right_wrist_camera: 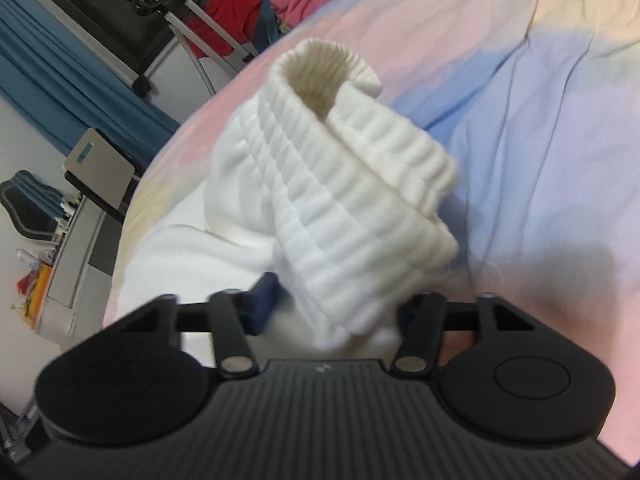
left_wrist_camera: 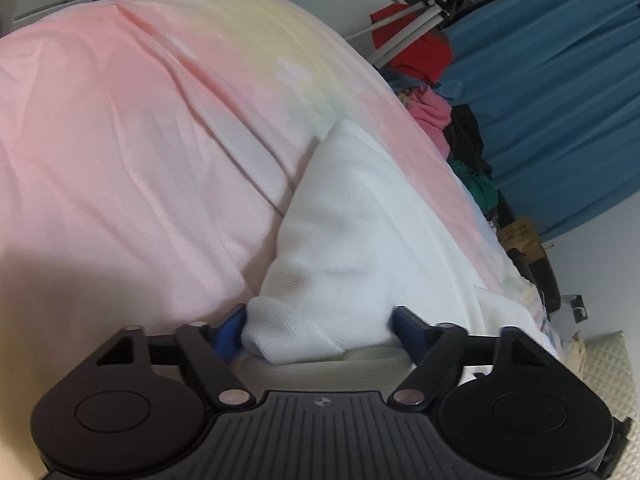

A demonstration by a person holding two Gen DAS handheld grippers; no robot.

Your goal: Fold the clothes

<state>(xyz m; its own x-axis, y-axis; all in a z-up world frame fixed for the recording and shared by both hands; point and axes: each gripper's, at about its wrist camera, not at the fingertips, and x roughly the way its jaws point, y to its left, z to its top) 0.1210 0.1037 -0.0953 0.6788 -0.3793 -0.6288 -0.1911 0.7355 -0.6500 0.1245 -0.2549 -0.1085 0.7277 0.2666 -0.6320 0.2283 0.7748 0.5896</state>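
On the pastel bedsheet [left_wrist_camera: 140, 140], a white garment [left_wrist_camera: 360, 220] is lying bunched, running toward 1 o'clock in the left view. Left gripper [left_wrist_camera: 320, 326] is sitting partly open around a fold, blue pads touching the cloth. Right gripper [right_wrist_camera: 340, 308] is half open around the ribbed cuff [right_wrist_camera: 340, 184]; grip unclear. Risk: loose jaws letting the thick knit slip, or snagging sheet underneath.

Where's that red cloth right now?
In the left wrist view the red cloth is far off at upper right, draped by a tripod, before the blue curtain, above a pink garment.
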